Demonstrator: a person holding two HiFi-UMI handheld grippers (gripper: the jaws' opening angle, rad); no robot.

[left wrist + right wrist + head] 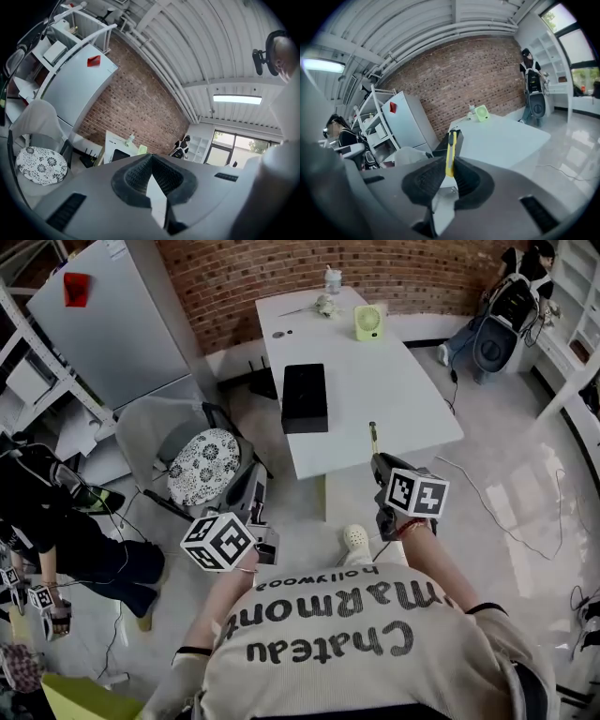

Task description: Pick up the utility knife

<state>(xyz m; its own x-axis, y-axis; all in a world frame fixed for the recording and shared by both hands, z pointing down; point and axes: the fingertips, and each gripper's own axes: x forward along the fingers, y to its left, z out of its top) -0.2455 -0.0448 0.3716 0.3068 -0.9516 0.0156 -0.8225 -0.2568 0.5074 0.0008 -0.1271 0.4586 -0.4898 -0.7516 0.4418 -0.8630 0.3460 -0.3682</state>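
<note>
Between the jaws of my right gripper (450, 173) sits the utility knife (451, 151), clamped on edge near its tail and held off the white table (506, 140). Its slim yellow handle looks like smooth, hard plastic, and the ribbed black pads grip only a short stretch. I judge a quick swing could pivot it or slide it loose. My left gripper (151, 163) is closed on nothing.

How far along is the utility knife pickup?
Done: the utility knife is off the white table, clamped between the right gripper fingers. In hand: the right gripper holds it in the air, its yellow body sticking out toward the table. The left gripper is shut and empty. Left: nothing visible for the pickup itself.
</note>
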